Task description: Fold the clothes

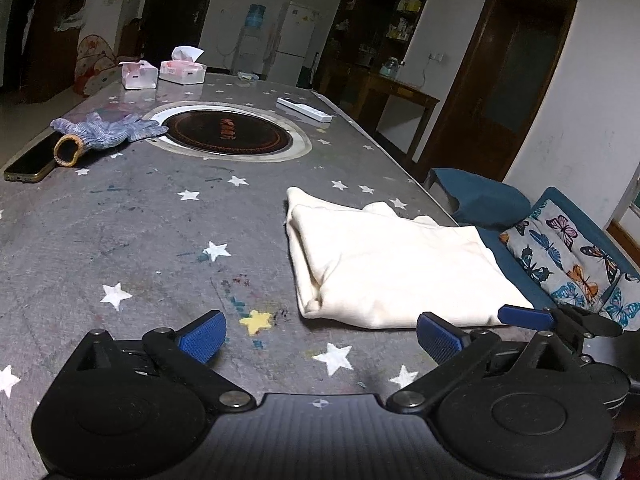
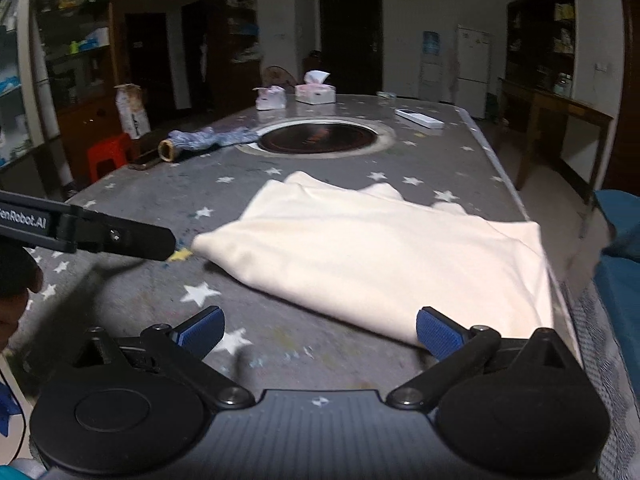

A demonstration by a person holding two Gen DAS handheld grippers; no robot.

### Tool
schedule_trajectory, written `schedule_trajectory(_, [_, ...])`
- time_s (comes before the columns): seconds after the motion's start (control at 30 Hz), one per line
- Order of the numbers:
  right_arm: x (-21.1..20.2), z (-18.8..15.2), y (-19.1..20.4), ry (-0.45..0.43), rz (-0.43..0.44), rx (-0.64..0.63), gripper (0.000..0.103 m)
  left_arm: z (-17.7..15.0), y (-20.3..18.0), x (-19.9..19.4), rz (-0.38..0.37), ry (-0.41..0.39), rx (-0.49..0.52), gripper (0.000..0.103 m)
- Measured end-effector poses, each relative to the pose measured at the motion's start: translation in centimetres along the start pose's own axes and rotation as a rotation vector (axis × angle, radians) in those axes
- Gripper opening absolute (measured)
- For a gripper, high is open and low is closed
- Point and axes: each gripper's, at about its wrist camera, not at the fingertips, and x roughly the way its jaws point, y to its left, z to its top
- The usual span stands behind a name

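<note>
A cream garment (image 1: 392,264) lies folded into a rough rectangle on the grey star-patterned table cover (image 1: 160,232), near the table's right edge. My left gripper (image 1: 320,336) hovers just in front of its near left corner, open, with nothing between the fingers. In the right wrist view the same garment (image 2: 380,252) fills the middle. My right gripper (image 2: 320,332) is open at its near edge, the right finger beside the near right corner. A blue finger (image 1: 524,317) of the right gripper shows at that corner. The left gripper's black body (image 2: 120,236) reaches in from the left.
A knit glove (image 1: 104,132) and a phone (image 1: 32,160) lie at the far left. A round inset hob (image 1: 228,134) sits mid-table, with tissue boxes (image 1: 182,70) and a white power strip (image 1: 306,109) behind. A blue sofa with a butterfly pillow (image 1: 568,256) stands past the right edge.
</note>
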Motion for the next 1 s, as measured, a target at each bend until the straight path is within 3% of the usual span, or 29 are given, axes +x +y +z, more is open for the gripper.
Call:
schedule_trajectory(0.37, [-1.6,-1.6,-0.8,-0.002,-0.111,0.041,0.103,-0.5,-1.8,-0.9,0.04,-0.015,0.073,0.103])
schedule_trajectory(1.0, [-6.0,-2.8,-0.6,-0.102,-0.193,0.12,0.103,-2.4,-4.6,-4.0,0.064,-0.057,0.187,0.103])
